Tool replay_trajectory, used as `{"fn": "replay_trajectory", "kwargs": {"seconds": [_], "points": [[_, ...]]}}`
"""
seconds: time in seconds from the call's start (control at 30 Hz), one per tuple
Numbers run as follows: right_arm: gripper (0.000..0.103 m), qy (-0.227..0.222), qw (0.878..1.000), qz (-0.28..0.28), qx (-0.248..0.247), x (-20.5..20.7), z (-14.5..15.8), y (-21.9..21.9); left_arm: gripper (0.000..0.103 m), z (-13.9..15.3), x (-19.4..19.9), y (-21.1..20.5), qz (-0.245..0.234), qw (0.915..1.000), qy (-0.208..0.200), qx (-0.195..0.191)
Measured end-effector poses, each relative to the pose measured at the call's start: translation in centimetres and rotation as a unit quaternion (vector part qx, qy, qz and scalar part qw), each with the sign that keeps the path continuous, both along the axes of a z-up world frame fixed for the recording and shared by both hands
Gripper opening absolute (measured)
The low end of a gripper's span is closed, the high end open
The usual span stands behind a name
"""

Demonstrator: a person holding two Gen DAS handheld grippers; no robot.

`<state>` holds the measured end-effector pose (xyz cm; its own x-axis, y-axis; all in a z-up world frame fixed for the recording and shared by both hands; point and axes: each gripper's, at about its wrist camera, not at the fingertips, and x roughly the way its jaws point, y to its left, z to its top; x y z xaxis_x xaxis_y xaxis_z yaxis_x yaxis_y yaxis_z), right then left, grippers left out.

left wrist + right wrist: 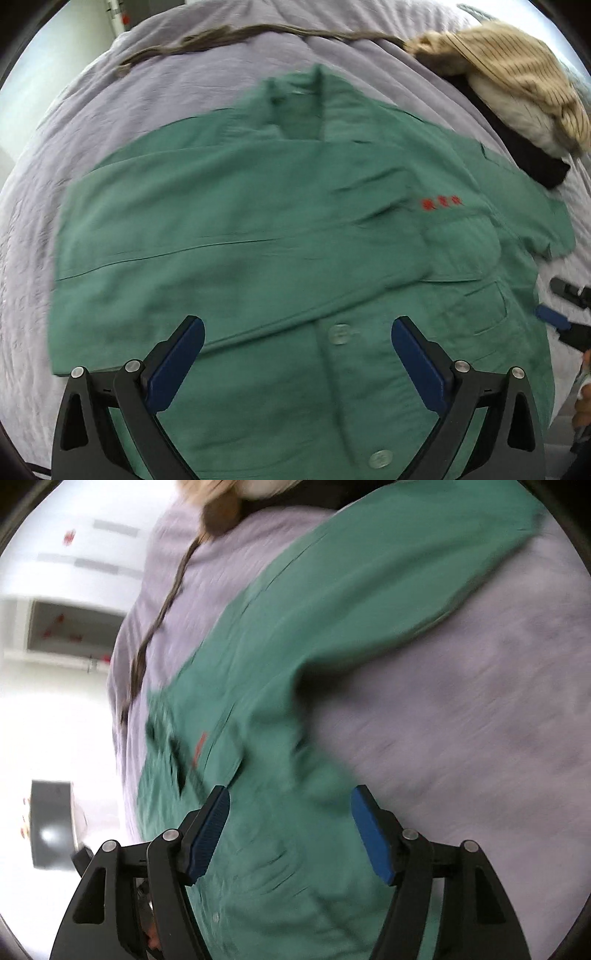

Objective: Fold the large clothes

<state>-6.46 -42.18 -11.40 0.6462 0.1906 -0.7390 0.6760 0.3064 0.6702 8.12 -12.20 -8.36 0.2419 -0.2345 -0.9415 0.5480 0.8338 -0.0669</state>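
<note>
A green button-up shirt (258,229) lies front up on a lilac bed sheet (155,85), collar at the far side, its left sleeve folded across the chest. My left gripper (297,325) is open and empty, hovering over the button placket near the hem. In the right wrist view the shirt (280,672) runs diagonally, its other sleeve (424,554) stretched out on the sheet (480,720). My right gripper (290,797) is open and empty above the shirt's side, near the chest pocket. It also shows at the right edge of the left wrist view (561,310).
A beige striped and cream garment pile (517,85) with a black piece (517,147) lies at the far right of the bed. A dark brown cord-like strip (229,37) runs along the far side. A white wall and a cabinet (70,631) lie beyond the bed's edge.
</note>
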Motion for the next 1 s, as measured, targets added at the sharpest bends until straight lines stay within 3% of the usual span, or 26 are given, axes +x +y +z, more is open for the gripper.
{"fn": "replay_trajectory", "kwargs": {"seconds": [0.23,0.4,0.73,0.77,0.8,0.87,1.0], "points": [[0.072,0.01,0.995,-0.101,-0.017,-4.2,-1.2,-9.1,0.101,-1.4,-1.0,-4.8,-0.002,0.9994,0.033,0.005],[0.072,0.004,0.988,-0.156,0.001,-5.8,-2.9,-15.2,0.101,-2.2,-1.6,-7.0,0.005,0.9976,0.069,-0.011],[0.072,-0.059,0.97,-0.228,0.065,-4.6,-6.0,-21.0,0.101,-2.5,-3.7,-10.3,-0.004,0.9975,0.068,-0.015],[0.063,-0.07,0.967,-0.233,0.08,-4.5,-6.2,-21.2,0.101,-2.6,-3.8,-10.4,-0.005,0.997,0.074,-0.021],[0.035,-0.076,0.965,-0.232,0.092,-4.3,-6.5,-21.2,0.101,-2.6,-3.9,-10.4,-0.004,0.9963,0.081,-0.027],[0.004,-0.08,0.965,-0.225,0.11,-4.2,-6.8,-21.1,0.101,-2.6,-3.9,-10.2,-0.001,0.9945,0.096,-0.041],[0.004,-0.123,0.97,-0.188,0.092,-2.6,-4.4,-20.0,0.101,-2.2,-3.8,-9.8,0.008,0.9954,0.084,-0.045]]}}
